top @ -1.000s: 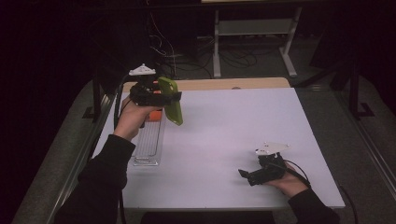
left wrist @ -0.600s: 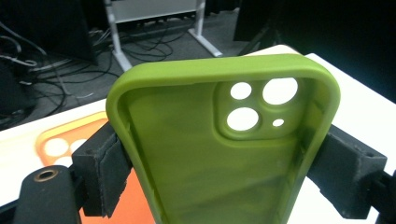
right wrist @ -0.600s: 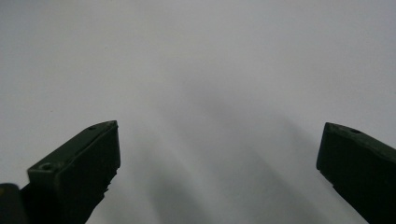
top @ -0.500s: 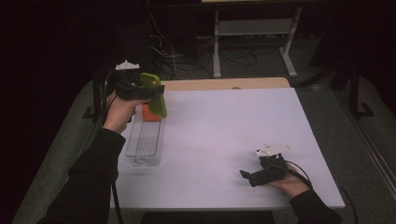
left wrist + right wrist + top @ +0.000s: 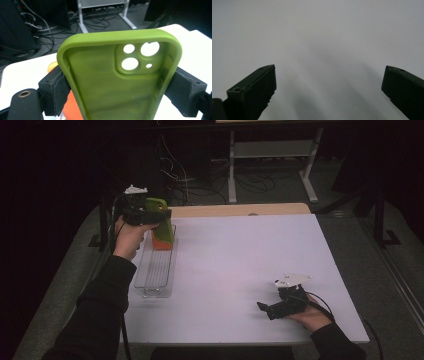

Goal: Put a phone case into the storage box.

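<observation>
My left gripper [image 5: 159, 214] is shut on a green phone case [image 5: 161, 220], which it holds above the far end of a clear tray [image 5: 155, 270]. In the left gripper view the case [image 5: 117, 82] faces me with its hollow inside and camera cut-outs, and the black pads [image 5: 56, 87] press on its two long edges. An orange object [image 5: 161, 243] sits in the tray's far end, just under the case, and shows again as an orange patch [image 5: 72, 105]. My right gripper [image 5: 265, 309] rests near the table's front right, its jaws open [image 5: 329, 85] over bare white surface.
The white table top [image 5: 240, 265] has a wooden strip [image 5: 240, 210] along its far edge. Beyond it stand a metal stand [image 5: 272, 155] and loose cables [image 5: 185, 175] on a dark floor.
My left hand has carried the green case to the left and farther back, toward the tray's far end. The right hand has stayed put.
</observation>
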A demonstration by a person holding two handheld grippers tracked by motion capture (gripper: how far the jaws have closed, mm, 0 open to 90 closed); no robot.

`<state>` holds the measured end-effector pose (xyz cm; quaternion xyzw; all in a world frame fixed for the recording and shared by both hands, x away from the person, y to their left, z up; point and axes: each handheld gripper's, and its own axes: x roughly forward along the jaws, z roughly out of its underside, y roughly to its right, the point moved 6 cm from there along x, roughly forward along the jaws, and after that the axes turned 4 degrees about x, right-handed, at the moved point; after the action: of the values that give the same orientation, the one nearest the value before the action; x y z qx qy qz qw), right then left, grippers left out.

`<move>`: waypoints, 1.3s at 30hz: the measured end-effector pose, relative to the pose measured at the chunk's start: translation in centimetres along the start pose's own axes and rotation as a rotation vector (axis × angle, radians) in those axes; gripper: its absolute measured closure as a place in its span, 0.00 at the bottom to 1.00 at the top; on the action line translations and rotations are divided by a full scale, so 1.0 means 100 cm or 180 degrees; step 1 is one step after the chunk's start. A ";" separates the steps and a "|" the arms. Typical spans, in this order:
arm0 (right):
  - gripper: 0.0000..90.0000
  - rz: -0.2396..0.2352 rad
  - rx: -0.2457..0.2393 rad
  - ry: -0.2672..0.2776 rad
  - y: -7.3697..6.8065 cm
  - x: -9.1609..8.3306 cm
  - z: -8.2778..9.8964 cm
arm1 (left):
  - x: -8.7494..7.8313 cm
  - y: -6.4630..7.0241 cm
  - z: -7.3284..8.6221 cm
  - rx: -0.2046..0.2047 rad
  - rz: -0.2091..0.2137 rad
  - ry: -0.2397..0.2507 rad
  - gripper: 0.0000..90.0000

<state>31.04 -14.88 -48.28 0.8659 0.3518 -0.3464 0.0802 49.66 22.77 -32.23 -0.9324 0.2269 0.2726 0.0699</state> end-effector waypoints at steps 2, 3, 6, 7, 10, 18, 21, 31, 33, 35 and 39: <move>0.00 -0.0001 -0.0014 -0.0003 0.001 0.000 0.000 | 0.003 -0.003 0.001 -0.0033 -0.0055 -0.0014 0.17; 0.00 -0.0004 0.0011 0.0004 0.000 0.000 0.000 | 0.004 -0.004 0.002 -0.0041 -0.0086 -0.0021 0.17; 0.00 -0.0006 0.0015 0.0007 0.000 0.000 0.000 | 0.007 -0.008 0.004 -0.0067 -0.0155 -0.0048 0.17; 0.00 -0.0006 0.0015 0.0008 0.000 0.000 0.000 | 0.009 -0.009 0.005 -0.0076 -0.0186 -0.0069 0.17; 0.00 -0.0007 0.0016 0.0008 0.000 0.000 0.000 | 0.013 -0.011 0.010 -0.0090 -0.0255 -0.0121 0.17; 0.00 -0.0011 0.0040 -0.0005 0.000 -0.001 0.000 | 0.026 -0.015 0.024 -0.0127 -0.0404 -0.0280 0.16; 0.00 -0.0008 0.0022 0.0001 0.000 -0.001 -0.001 | 0.031 -0.017 0.030 -0.0148 -0.0454 -0.0320 0.16; 0.00 0.0003 -0.0007 0.0014 0.001 -0.001 -0.001 | 0.046 -0.022 0.045 -0.0175 -0.0578 -0.0461 0.16; 0.00 -0.0004 0.0032 -0.0002 0.000 -0.001 0.000 | 0.049 -0.023 0.047 -0.0195 -0.0589 -0.0441 0.16; 0.00 0.0002 0.0007 0.0005 0.001 -0.001 0.000 | 0.052 -0.023 0.049 -0.0203 -0.0599 -0.0450 0.16; 0.00 0.0000 0.0007 0.0003 0.001 -0.001 0.000 | 0.057 -0.025 0.053 -0.0196 -0.0666 -0.0465 0.16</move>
<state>31.04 -14.96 -48.21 0.8661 0.3515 -0.3463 0.0791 52.55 24.15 -39.72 -0.9303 0.1142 0.3379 0.0857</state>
